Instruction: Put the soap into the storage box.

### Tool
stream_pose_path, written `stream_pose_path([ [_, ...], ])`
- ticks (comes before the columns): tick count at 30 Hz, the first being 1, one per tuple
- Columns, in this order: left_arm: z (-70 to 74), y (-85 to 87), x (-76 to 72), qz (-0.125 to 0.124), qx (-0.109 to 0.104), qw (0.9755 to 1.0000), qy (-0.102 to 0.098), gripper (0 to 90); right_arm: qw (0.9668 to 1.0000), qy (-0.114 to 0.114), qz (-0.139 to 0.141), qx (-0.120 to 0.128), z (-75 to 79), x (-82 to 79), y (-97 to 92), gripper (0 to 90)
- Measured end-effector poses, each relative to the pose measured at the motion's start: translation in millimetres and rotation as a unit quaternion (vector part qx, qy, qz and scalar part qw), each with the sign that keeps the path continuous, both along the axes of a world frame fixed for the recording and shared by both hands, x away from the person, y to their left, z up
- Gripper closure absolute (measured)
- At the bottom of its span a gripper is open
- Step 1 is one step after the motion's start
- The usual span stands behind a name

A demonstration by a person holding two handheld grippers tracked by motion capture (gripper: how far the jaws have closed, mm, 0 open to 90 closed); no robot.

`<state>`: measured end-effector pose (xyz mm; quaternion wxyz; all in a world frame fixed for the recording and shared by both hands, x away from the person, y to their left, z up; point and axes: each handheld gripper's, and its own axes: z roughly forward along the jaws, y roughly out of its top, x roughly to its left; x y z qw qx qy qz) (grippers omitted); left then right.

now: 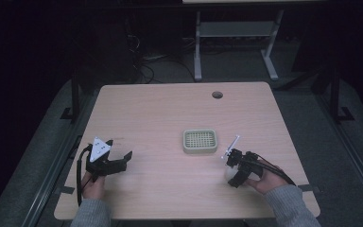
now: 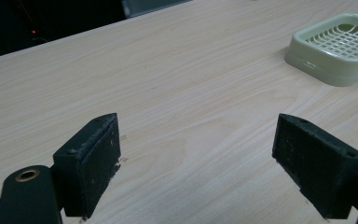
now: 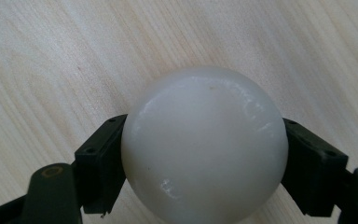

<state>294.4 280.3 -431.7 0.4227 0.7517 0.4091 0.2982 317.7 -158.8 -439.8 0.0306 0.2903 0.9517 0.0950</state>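
Observation:
A white ball (image 3: 204,144) sits between the two black jaws of my right gripper (image 3: 204,168), which press on both of its sides just above the wooden table; in the high view the ball (image 1: 229,171) peeks out at the right gripper (image 1: 233,171) near the table's front right. A pale green square basket (image 1: 200,141) with a grid bottom rests at mid-table, a short way left of and beyond that gripper. My left gripper (image 1: 123,159) lies low at the front left, jaws wide apart with bare tabletop between them (image 2: 196,154). The basket (image 2: 339,46) shows at its far right.
The light wood table (image 1: 160,113) has a round cable hole (image 1: 217,94) near its far edge. A white desk frame (image 1: 236,33) stands on the dark floor beyond. Cables trail from both grippers toward the person's hands at the front edge.

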Motion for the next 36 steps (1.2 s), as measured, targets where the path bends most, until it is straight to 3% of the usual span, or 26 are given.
stream_pose_path([
  [16,0.1,0.4,0.1,0.0,-0.002,1.0,0.001,14.9,0.9997,0.009,0.0,0.022,7.2,3.3,1.1,23.4],
  [36,-0.1,-1.7,-0.2,-0.001,0.0,1.0,0.001,14.8,0.9994,0.009,0.004,0.032,32.3,21.7,3.3,23.4],
])
